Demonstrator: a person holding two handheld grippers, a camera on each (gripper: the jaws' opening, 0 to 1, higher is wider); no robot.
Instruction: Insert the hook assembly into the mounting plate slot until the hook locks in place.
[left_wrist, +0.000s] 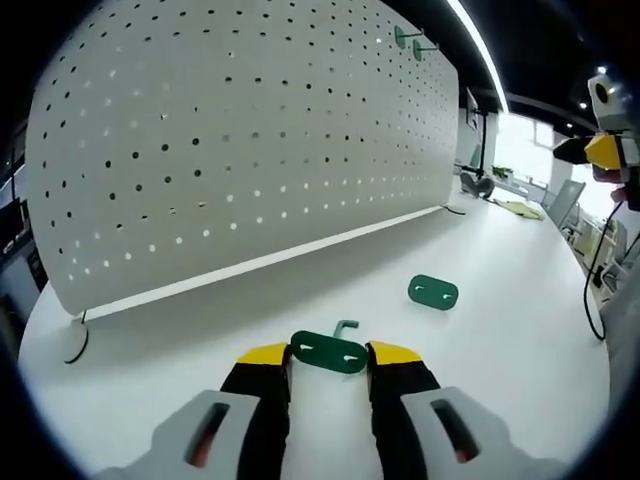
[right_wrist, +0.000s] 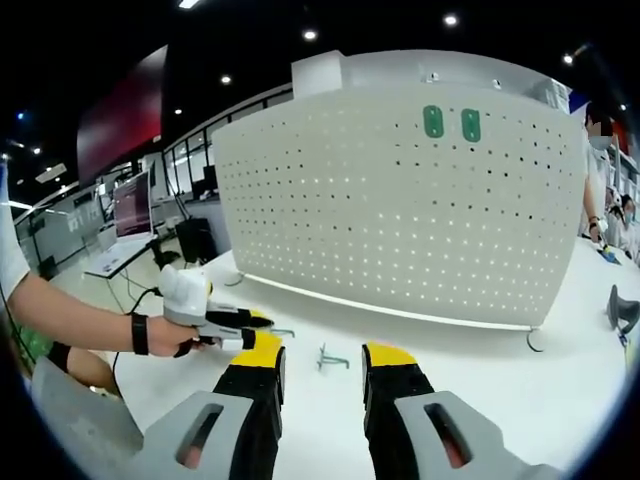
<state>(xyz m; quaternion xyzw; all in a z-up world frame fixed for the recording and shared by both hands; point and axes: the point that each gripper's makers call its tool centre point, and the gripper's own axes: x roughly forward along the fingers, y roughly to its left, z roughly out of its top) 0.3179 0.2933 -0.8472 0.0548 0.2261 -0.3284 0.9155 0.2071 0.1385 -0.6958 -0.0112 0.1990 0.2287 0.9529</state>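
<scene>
Lying flat on counter (left_wrist: 520, 330), green hook assembly (left_wrist: 329, 352) is bracketed by left gripper (left_wrist: 328, 353), jaws apart, contact unclear. Second green plate (left_wrist: 433, 292) near. Right gripper (right_wrist: 322, 356) held open, empty, facing pegboard (right_wrist: 400, 200).

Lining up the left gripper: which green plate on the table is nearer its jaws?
The green plate with the metal hook, lying right between the left gripper jaws. The other green plate lies farther off, toward the right.

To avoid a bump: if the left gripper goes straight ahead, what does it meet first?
Probably the dark green oval metal plate with its grey hook, lying on the white table between the open left gripper; depth is uncertain.
</scene>
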